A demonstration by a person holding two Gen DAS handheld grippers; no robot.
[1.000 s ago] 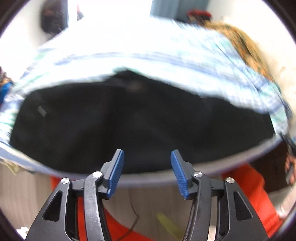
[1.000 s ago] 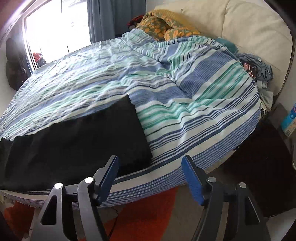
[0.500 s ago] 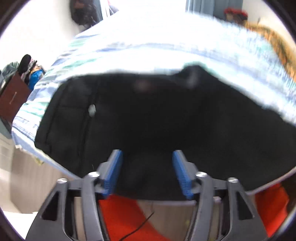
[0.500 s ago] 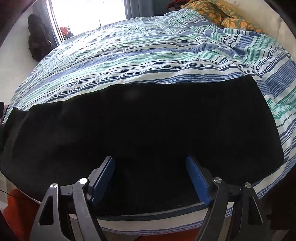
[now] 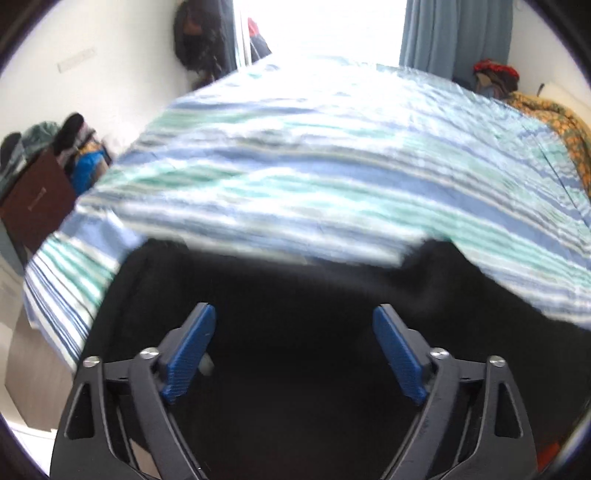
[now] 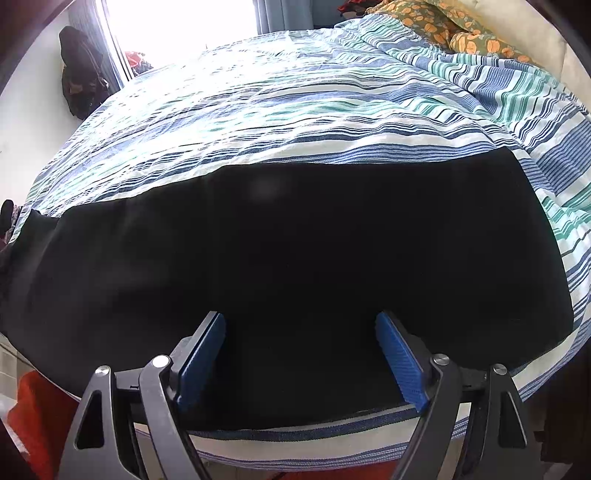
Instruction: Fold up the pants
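Observation:
Black pants (image 6: 295,251) lie flat along the near edge of a bed with a striped blue, green and white cover (image 6: 280,103). In the right wrist view they stretch from the left rim to a straight end at the right. My right gripper (image 6: 301,350) hovers over their near edge, its jaws opening, blue pads wide apart, nothing pinched. In the left wrist view the pants (image 5: 295,302) fill the lower frame, blurred. My left gripper (image 5: 293,345) stands above them, its jaws opening wide, with no cloth gripped between the pads.
A dark wooden cabinet (image 5: 35,199) with clothes piled on it stands left of the bed. An orange patterned pillow (image 6: 443,22) lies at the head end, far right. Red-orange rug (image 6: 33,417) shows on the floor below the bed edge. A dark bag (image 6: 79,74) hangs by the window.
Both grippers have come in over the pants from beyond the bed edge and spread their jaws wider. The left view has swung left toward the pants' end; the right one barely moved lately.

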